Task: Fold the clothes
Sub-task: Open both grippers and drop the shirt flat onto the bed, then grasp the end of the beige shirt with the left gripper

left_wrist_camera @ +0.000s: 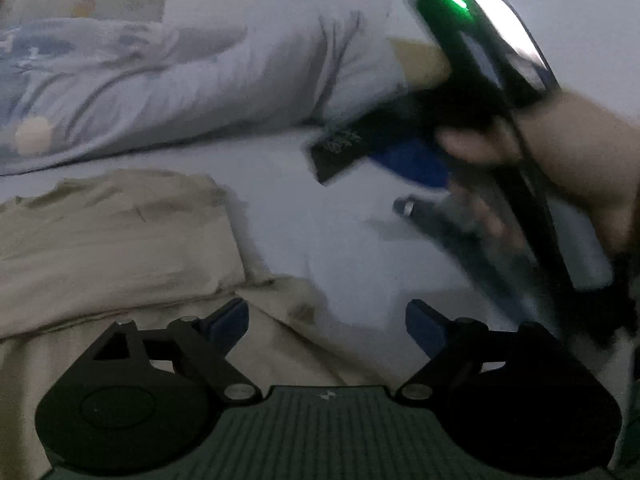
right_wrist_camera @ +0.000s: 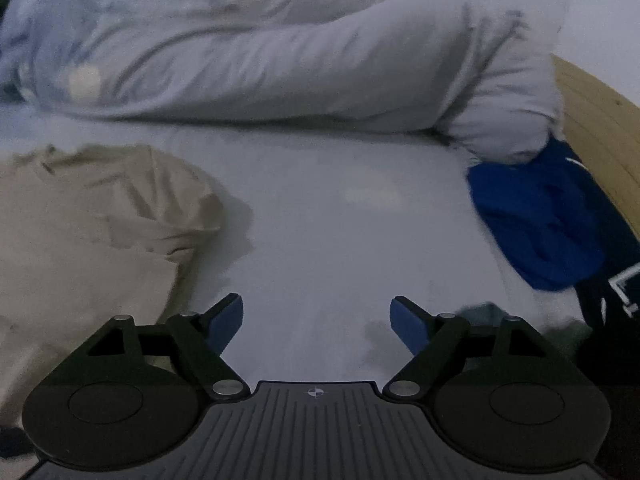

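Both claws stand wide open and hold nothing: the left claw point(left_wrist_camera: 326, 326) at the bottom of its frame, above the beige garment point(left_wrist_camera: 112, 240), and the right claw point(right_wrist_camera: 316, 326) above bare bed sheet point(right_wrist_camera: 340, 240). This garment lies rumpled at the left of both frames; a blue garment point(right_wrist_camera: 536, 216) is bunched at the right, below the duvet point(right_wrist_camera: 280, 64). For a clean fold, I judge each claw should take one corner and pull the cloth flat.
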`<state>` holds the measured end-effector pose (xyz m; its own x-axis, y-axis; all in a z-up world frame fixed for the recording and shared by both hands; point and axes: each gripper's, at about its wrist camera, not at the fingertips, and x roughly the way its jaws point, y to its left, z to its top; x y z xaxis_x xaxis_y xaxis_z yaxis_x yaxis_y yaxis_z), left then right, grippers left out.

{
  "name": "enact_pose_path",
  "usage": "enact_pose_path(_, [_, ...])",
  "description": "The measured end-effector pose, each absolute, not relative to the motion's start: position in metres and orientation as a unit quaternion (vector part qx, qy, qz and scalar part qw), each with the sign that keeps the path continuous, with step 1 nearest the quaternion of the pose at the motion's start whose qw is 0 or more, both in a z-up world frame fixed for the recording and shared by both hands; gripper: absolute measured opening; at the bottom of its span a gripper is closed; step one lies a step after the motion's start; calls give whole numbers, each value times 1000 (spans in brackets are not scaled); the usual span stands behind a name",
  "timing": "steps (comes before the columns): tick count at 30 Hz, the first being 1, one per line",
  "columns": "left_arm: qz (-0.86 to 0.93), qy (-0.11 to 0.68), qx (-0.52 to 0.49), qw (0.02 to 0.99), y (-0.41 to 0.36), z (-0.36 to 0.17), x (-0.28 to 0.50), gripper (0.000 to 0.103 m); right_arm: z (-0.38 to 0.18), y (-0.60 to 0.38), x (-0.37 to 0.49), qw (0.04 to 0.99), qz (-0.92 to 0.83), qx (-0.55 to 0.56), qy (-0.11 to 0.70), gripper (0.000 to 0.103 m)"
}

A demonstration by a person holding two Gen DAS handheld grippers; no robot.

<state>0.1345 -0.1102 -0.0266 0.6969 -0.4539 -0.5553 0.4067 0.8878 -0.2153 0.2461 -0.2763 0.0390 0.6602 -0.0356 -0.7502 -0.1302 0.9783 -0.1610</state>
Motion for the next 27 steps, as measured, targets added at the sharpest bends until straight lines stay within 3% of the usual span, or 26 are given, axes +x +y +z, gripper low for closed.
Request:
enact_pose_path(7, [-204,237,-73,947,-32,68,24,102,131,-308,115,934,74,-15,348,91])
enact_pose_path(12, [-156,221,-102,957,26,106,-67,103,192,-322,26,943,122,1,310,92])
enact_pose_path(17, [-110,216,-147,959,90,140,-144,103,243,-325,-50,951,165,-11,261,100])
enact_pose_path(22, [-39,241,-174,954,143,118,-193,103,258,-327,-94,951,181,-8,251,103])
enact_pose_path(27, [0,318,-247,915,161,46,-200,103,209,-314,-96,930,174,13,324,103])
